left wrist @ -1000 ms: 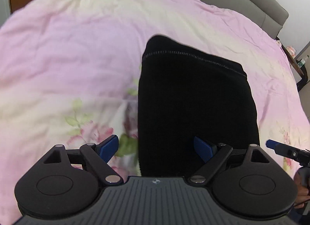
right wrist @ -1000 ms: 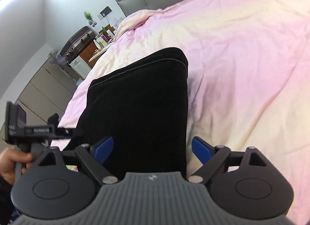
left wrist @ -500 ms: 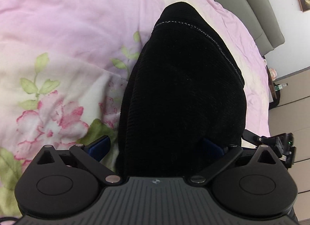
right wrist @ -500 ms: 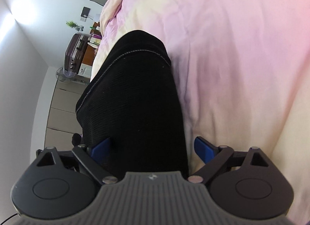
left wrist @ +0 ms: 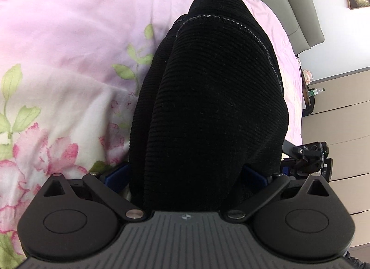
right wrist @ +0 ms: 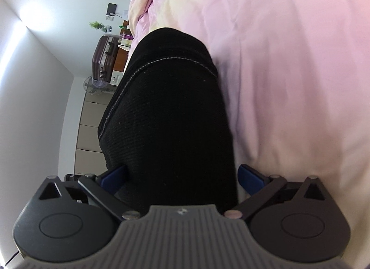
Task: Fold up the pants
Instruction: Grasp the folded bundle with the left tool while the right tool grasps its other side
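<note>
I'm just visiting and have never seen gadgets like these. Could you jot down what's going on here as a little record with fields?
Setting: a bed with a pink floral duvet
Garment: black pants, ribbed fabric with a pale stitched seam, lying folded on the duvet
Left gripper: jaws wide apart, straddling the near end of the pants, blue fingertips at either side
Right gripper: also open, astride the pants at their other side
Grip: neither is closed on the cloth
Background: grey headboard, maroon suitcase, beige drawers
</note>
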